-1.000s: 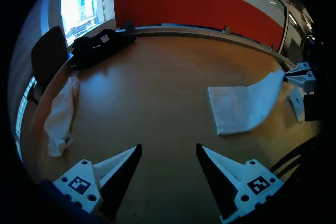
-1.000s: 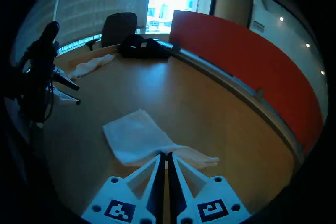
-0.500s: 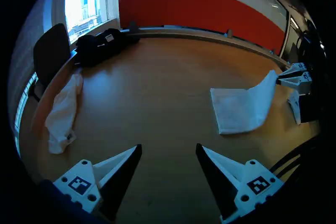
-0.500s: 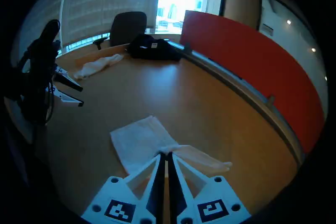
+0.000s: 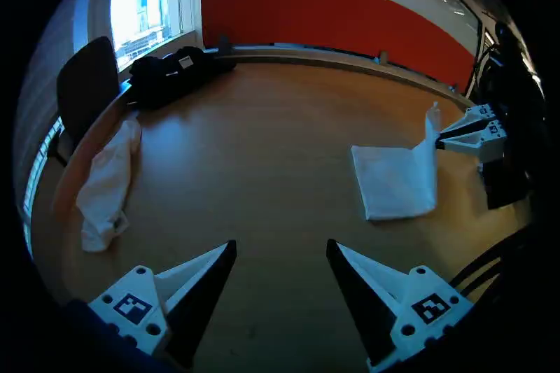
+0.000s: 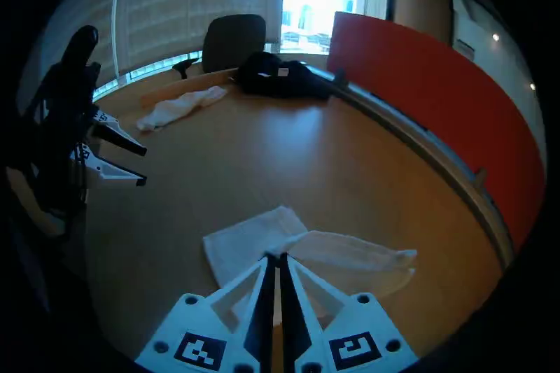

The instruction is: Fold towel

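A white towel (image 5: 392,180) lies on the wooden table (image 5: 280,135), right of centre in the left gripper view. Its right edge is lifted and stands up, pinched by my right gripper (image 5: 439,137), which comes in from the right. In the right gripper view the right gripper (image 6: 276,259) is shut on the towel (image 6: 280,250), and the raised part curls over to the right. My left gripper (image 5: 281,244) stands open low over bare table, apart from the towel. It also appears, held by a hand, as the left gripper (image 6: 143,165) at the left of the right gripper view.
A second crumpled white cloth (image 5: 105,184) lies near the table's left edge. A black bag (image 5: 168,73) sits at the far left corner beside a dark chair (image 5: 80,96). A red partition (image 5: 336,19) runs along the table's far side.
My right gripper has carried the towel's edge up and inward over the flat part, so the lifted flap now stands steeper. The left gripper has stayed open and nearly still.
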A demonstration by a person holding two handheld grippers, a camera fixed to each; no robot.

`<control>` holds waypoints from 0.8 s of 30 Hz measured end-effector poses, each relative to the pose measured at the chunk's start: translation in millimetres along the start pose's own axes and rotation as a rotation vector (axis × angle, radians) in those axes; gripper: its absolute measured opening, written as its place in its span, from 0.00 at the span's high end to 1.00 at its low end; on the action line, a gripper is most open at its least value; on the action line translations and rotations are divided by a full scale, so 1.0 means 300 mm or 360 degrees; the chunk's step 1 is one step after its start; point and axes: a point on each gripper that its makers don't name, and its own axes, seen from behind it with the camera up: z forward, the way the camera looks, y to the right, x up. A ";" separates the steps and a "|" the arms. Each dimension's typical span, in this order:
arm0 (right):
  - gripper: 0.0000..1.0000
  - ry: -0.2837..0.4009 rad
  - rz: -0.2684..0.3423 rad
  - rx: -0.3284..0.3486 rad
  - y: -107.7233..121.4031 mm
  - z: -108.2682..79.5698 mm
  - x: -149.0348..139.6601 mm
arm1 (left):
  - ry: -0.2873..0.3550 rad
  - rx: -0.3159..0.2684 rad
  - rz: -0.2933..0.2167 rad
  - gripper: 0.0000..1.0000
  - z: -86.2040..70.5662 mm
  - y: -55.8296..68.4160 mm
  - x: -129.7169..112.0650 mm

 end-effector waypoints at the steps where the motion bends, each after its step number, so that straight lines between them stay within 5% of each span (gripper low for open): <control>1: 0.95 -0.0003 0.0003 0.0015 -0.011 0.013 0.000 | -0.0001 0.0001 -0.0001 0.05 0.000 -0.002 -0.002; 11: 0.96 -0.0071 0.0063 0.0164 -0.127 0.145 -0.036 | -0.0008 0.0006 -0.0008 0.05 0.005 -0.010 -0.006; 17: 0.94 -0.0090 0.0090 0.0182 -0.140 0.163 -0.052 | -0.0015 0.0008 -0.0010 0.05 0.014 -0.013 -0.006; 19: 0.87 -0.0091 0.0094 0.0180 -0.138 0.160 -0.055 | -0.0017 0.0007 -0.0009 0.05 0.016 -0.011 -0.006; 24: 0.45 -0.0090 0.0108 0.0168 -0.126 0.149 -0.061 | -0.0023 0.0005 -0.0003 0.05 0.024 -0.008 -0.006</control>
